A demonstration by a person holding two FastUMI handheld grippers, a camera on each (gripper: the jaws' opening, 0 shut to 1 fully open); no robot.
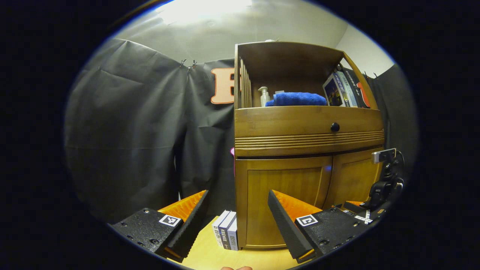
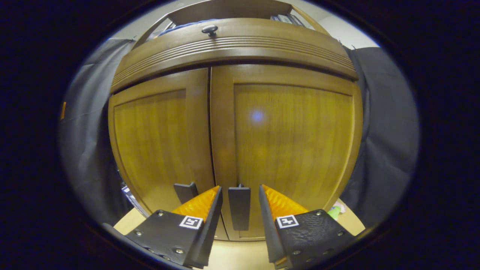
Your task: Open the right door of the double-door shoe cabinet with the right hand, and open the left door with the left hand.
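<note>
Both doors (image 2: 292, 150) shut; right gripper (image 2: 240, 204) spread around right door's handle (image 2: 239, 208) at 6 o'clock, not yet pinching: close squarely, then pull along hinge arc; left gripper (image 1: 236, 210) spread, well apart from cabinet (image 1: 307, 142).

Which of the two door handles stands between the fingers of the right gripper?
The right door's handle: it sits between the open right gripper fingers. The left door's handle lies outside them.
</note>
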